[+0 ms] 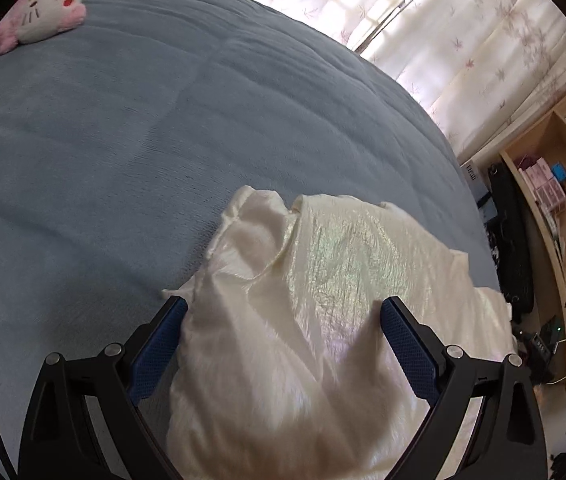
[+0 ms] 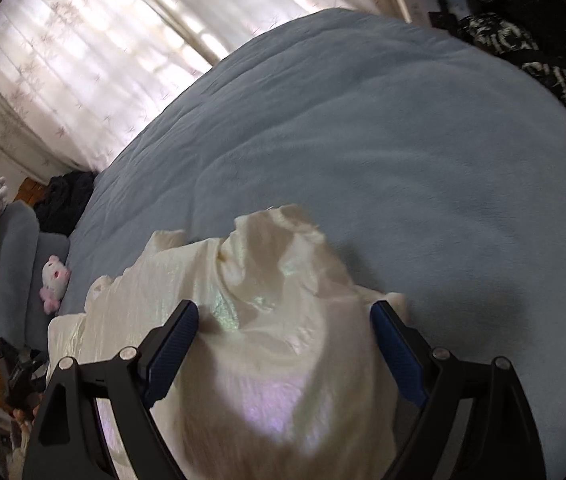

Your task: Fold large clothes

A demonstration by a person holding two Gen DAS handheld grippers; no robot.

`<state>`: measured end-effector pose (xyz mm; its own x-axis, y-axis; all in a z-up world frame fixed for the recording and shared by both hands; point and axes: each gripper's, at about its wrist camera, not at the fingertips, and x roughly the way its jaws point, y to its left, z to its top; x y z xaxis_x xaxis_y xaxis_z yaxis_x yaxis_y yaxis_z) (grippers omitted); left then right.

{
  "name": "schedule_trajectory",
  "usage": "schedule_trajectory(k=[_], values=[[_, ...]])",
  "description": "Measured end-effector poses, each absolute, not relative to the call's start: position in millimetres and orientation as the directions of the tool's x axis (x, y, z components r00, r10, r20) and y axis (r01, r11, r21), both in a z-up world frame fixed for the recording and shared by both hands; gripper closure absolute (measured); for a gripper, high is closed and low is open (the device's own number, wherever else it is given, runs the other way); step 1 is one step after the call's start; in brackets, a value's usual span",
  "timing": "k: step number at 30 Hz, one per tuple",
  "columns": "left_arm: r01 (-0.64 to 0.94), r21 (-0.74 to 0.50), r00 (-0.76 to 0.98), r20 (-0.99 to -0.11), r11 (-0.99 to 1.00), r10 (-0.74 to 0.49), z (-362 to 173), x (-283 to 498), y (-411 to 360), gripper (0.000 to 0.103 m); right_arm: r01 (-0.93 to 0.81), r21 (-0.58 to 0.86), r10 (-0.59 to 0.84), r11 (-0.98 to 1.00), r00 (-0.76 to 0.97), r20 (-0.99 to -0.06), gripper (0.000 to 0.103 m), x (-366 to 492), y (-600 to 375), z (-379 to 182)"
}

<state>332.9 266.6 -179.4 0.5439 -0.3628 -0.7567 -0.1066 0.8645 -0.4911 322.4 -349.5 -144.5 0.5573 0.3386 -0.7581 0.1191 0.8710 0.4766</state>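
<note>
A cream garment (image 1: pixel 323 280) lies bunched at the near edge of the blue bed (image 1: pixel 123 140) — both the left gripper (image 1: pixel 283 312) and the right gripper (image 2: pixel 283 316) stand spread wide over it, fabric between the fingers, nothing pinched.

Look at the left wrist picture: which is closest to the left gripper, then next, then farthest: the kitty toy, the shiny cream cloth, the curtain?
From the left gripper:
1. Shiny cream cloth, lying right between its fingers.
2. Kitty toy, far across the blue blanket, upper left.
3. Curtain, beyond the bed, upper right.
</note>
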Motion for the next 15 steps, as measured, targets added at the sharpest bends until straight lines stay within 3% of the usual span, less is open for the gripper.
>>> schedule_trajectory(k=[2, 3, 4, 5, 6, 7, 12, 15], values=[[-0.113, -0.487, 0.539, -0.763, 0.866, -0.358, -183.0, 338.1, 260.8, 0.015, 0.115, 0.473, 0.339, 0.874, 0.554, -0.761, 0.019, 326.1, -344.7, -148.1], [-0.116, -0.482, 0.549, -0.76, 0.868, -0.348, -182.5, 338.3, 257.9, 0.021, 0.111, 0.466, 0.333, 0.878, 0.557, -0.761, 0.035, 326.3, -342.6, -148.3], [-0.124, -0.456, 0.565, -0.762, 0.881, -0.315, -179.0, 339.7, 251.7, 0.04, 0.102, 0.45, 0.323, 0.887, 0.56, -0.763, 0.052, 325.4, -339.7, -147.6], [-0.135, -0.414, 0.584, -0.767, 0.9, -0.266, -173.8, 340.8, 245.5, 0.061, 0.087, 0.426, 0.308, 0.9, 0.565, -0.765, 0.06, 324.6, -335.7, -145.2], [-0.145, -0.389, 0.598, -0.767, 0.91, -0.233, -168.3, 344.0, 237.4, 0.073, 0.078, 0.41, 0.295, 0.909, 0.575, -0.763, 0.076, 322.7, -332.4, -141.7], [-0.159, -0.374, 0.623, -0.756, 0.914, -0.201, -161.8, 343.8, 233.8, 0.083, 0.08, 0.388, 0.267, 0.918, 0.599, -0.755, 0.082, 319.9, -330.4, -135.5], [-0.205, -0.328, 0.715, -0.694, 0.922, -0.088, -139.5, 342.2, 214.1, 0.088, 0.131, 0.366, 0.165, 0.921, 0.721, -0.673, 0.085, 314.7, -335.3, -105.0], [-0.266, -0.19, 0.683, -0.729, 0.945, 0.045, -154.5, 354.5, 191.0, 0.088, 0.189, 0.303, 0.09, 0.934, 0.695, -0.713, 0.085, 326.4, -329.3, -115.8]])
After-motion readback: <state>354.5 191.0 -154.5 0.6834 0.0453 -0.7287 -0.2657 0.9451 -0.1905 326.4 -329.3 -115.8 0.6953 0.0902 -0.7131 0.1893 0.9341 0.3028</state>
